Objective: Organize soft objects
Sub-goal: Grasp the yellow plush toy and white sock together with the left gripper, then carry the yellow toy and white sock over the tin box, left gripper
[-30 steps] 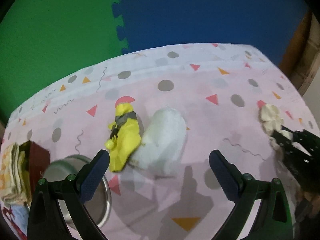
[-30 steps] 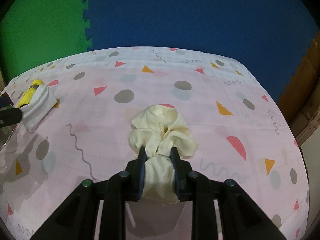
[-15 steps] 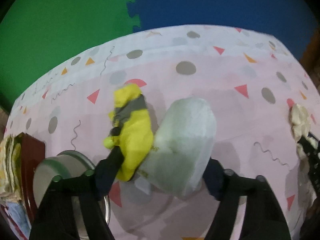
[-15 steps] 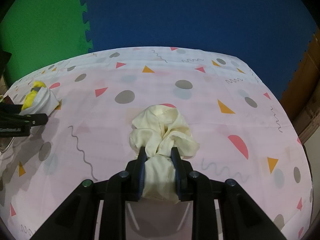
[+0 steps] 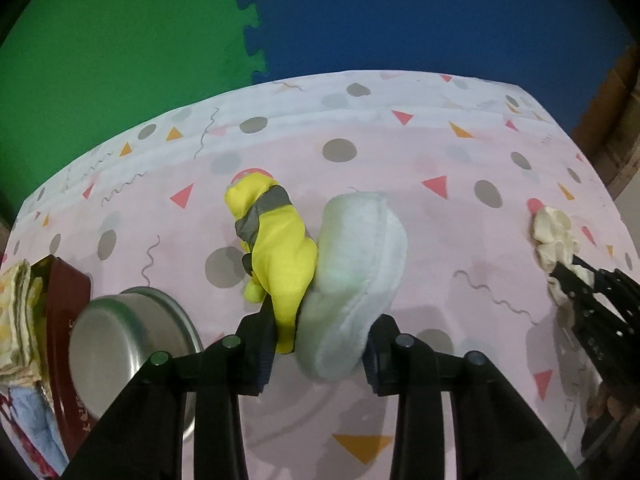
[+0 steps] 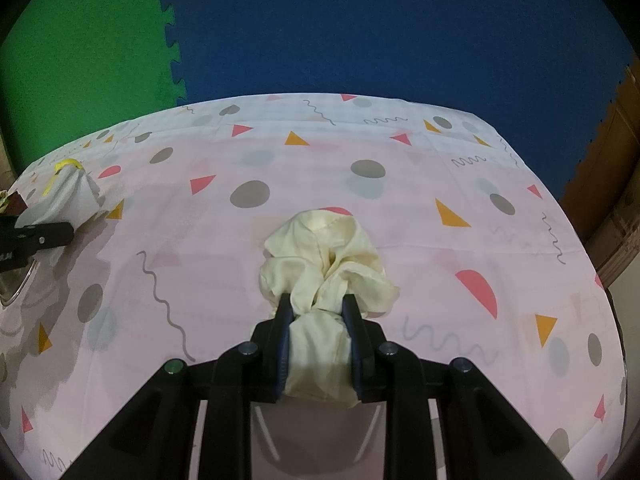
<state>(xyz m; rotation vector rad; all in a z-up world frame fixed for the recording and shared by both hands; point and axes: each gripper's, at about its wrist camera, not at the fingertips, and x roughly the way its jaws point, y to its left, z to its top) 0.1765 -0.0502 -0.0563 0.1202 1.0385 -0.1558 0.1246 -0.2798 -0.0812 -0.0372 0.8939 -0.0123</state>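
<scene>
My left gripper (image 5: 320, 328) is shut on two soft things at once: a yellow pouch with a grey band (image 5: 280, 252) and a pale blue-white plush pad (image 5: 356, 272), pressed side by side between the jaws. My right gripper (image 6: 318, 320) is shut on a crumpled cream cloth (image 6: 324, 252), whose loose end lies on the pink patterned tablecloth (image 6: 440, 184). The cream cloth (image 5: 554, 232) and right gripper show at the right edge of the left wrist view. The held bundle (image 6: 72, 192) shows at the far left of the right wrist view.
A metal bowl (image 5: 128, 340) stands at the left by my left gripper. Beside it is a dark red box (image 5: 66, 292) holding folded cloths (image 5: 18, 316). Green and blue foam mats form the back wall. The table's right edge meets brown cardboard (image 6: 612, 184).
My left gripper moved forward around the yellow pouch and plush pad and shut on both. The right gripper has kept its hold on the cream cloth, almost still.
</scene>
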